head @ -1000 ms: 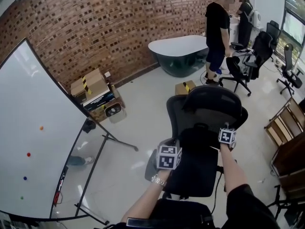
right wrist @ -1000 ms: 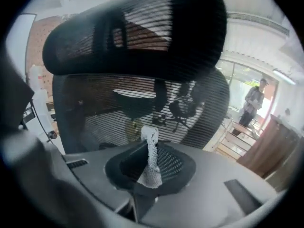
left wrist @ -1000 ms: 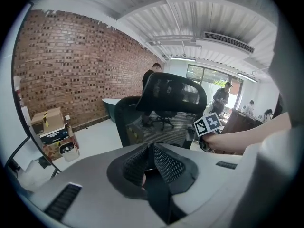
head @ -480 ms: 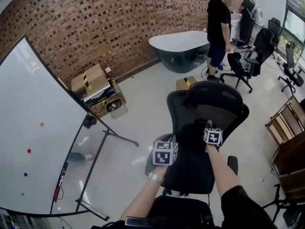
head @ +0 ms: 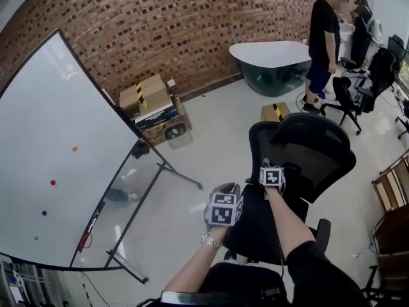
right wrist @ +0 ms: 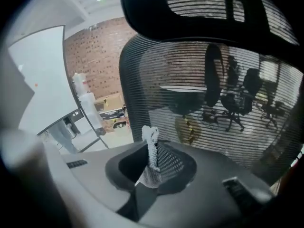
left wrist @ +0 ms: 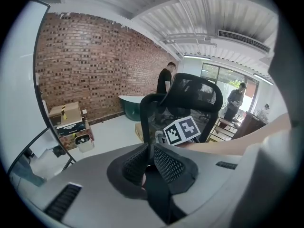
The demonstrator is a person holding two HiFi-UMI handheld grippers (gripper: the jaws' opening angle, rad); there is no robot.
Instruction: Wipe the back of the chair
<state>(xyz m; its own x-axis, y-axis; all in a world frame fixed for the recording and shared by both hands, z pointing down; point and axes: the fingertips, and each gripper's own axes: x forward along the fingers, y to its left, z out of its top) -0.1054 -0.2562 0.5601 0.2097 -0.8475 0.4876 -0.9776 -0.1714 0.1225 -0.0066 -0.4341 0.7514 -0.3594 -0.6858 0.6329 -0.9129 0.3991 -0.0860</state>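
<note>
And the right tongs [head: 269,169] have swept across! A second ago they sat out toward the right side of the chair back [head: 310,152]; now they're over near its left rim, clenched on a pale cloth [right wrist: 151,139] that pokes up between the jaws, right against the mesh. That reads as one sideways stroke just about finished. Upper mesh and the headrest [right wrist: 204,8] above probably haven't been reached yet.

The left tongs [left wrist: 148,151] have barely shifted, hanging low off the chair's left side. Their jaws are pressed together with nothing visible in them, so they're not part of the wipe.

The chair stands straight ahead, back toward the person. Its dark left frame edge [right wrist: 127,80] runs just beside the cloth, so there's little mesh left that way; the room is rightward and upward. To the left the floor [head: 211,139] runs open to the whiteboard [head: 57,152] stand leg [head: 182,178], near but apart. The standing person [head: 324,31] is well away.
</note>
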